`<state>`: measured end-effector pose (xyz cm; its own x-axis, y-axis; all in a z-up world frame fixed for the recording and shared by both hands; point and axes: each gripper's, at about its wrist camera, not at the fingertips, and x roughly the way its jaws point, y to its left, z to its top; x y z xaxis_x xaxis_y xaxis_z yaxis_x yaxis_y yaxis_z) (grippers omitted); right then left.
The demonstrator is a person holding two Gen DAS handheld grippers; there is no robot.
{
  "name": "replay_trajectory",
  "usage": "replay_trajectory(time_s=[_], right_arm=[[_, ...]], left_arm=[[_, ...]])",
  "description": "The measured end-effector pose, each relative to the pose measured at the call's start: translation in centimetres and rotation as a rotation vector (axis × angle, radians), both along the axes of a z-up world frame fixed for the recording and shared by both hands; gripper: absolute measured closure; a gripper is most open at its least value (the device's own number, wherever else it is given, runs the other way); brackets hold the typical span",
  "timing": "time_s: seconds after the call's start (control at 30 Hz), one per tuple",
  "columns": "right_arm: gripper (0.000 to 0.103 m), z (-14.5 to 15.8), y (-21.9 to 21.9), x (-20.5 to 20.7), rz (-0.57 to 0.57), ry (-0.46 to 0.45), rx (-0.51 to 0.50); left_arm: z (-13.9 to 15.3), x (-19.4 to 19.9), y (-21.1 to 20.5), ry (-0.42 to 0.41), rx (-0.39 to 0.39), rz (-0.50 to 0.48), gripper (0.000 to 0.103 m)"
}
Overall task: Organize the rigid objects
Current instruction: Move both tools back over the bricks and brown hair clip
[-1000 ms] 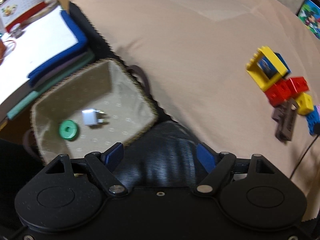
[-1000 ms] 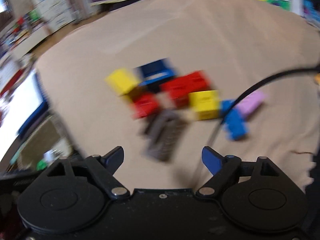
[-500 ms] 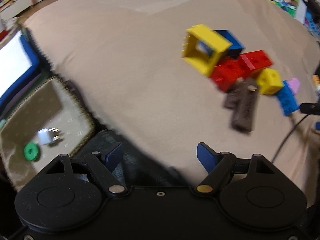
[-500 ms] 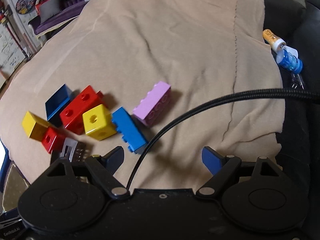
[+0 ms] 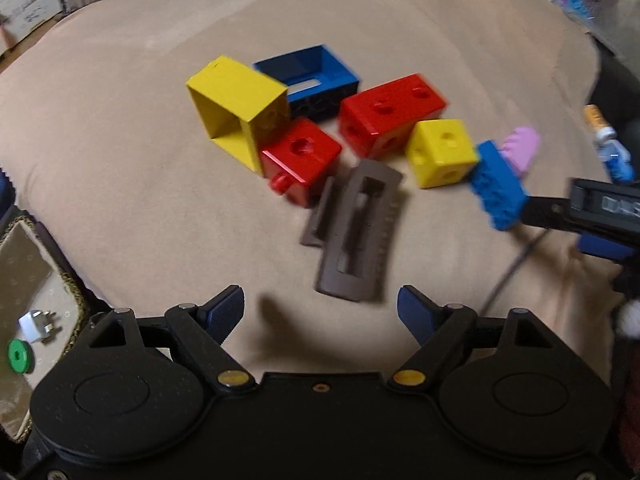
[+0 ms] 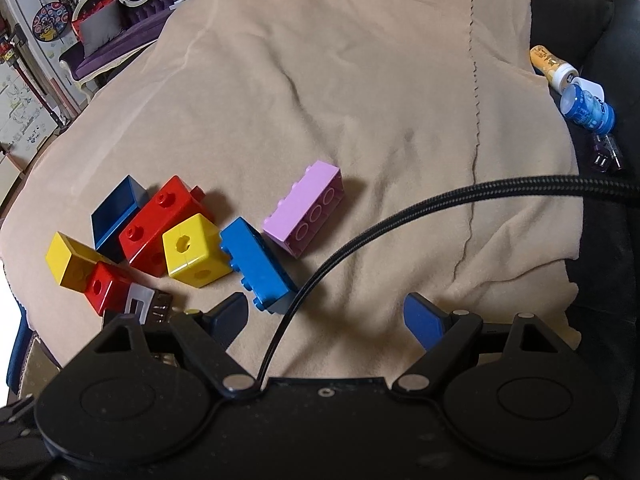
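The brown hair clip [image 5: 354, 232] is lying on the tan blanket [image 5: 120, 160], just ahead of the left gripper [image 5: 320, 304], whose fingers are spread wide and holding nothing. A second ago that gripper was facing the fabric basket [image 5: 24, 264] at the near left; it is now swinging over to the pile, so I judge the clip is the next pick for the basket. The right gripper [image 6: 326, 316] is also spreading its fingers empty, hovering just near the blue brick [image 6: 256, 264], having drawn back from the blocks.

Counted on the blanket:
- red blocks, two [image 5: 302, 158] [image 5: 390, 114]
- yellow pieces, two: a hollow frame [image 5: 240, 112] and a cube [image 5: 440, 152]
- blue pieces, two: the brick and an open dark blue frame [image 5: 310, 76]
- one pink brick [image 6: 306, 208]
- one clip

In the basket, a white plug [image 5: 34, 326] and a green disc [image 5: 19, 356] are already sitting.
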<state>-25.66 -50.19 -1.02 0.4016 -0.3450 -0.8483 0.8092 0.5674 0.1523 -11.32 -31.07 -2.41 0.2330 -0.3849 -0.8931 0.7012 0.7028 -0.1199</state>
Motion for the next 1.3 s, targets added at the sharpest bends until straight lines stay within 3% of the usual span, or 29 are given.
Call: replay_trajectory(time_s=[0.2, 0.37, 0.53, 0.7, 0.8, 1.03, 1.2, 1.3], right_arm=[[0.018, 0.2, 0.2, 0.2, 0.002, -0.003, -0.011], [0.018, 0.3, -0.1, 0.2, -0.014, -0.019, 0.001], [0.018, 0.8, -0.9, 0.0, -0.048, -0.071, 0.042], [0.018, 1.8, -2.2, 0.6, -0.069, -0.103, 0.023], [0.018, 1.8, -3.5, 1.6, -0.080, -0.087, 0.006], [0.018, 0.7, -5.1, 4.1, 0.112, 0.004, -0.079], [0.018, 0.4, -5.5, 3.3, 0.268, 0.060, -0.171], [0.018, -0.1, -5.7, 2.4, 0.353, 0.043, -0.171]], left_arm=[[-2.0, 3.7, 0.7, 0.057, 0.061, 0.134, 0.022], [-2.1, 6.1, 2.1, 0.083, 0.056, 0.221, 0.022], [-1.1, 4.9, 2.7, 0.036, 0.030, 0.169, 0.023], [0.0, 3.4, 3.1, 0.020, -0.016, 0.103, 0.022], [0.4, 2.4, 2.3, -0.025, -0.022, 0.066, 0.010], [0.5, 2.3, 1.3, -0.051, -0.016, 0.021, 0.009], [0.4, 2.1, 0.7, -0.074, -0.016, -0.013, 0.009], [0.4, 1.6, 0.6, -0.107, -0.015, -0.047, 0.009]])
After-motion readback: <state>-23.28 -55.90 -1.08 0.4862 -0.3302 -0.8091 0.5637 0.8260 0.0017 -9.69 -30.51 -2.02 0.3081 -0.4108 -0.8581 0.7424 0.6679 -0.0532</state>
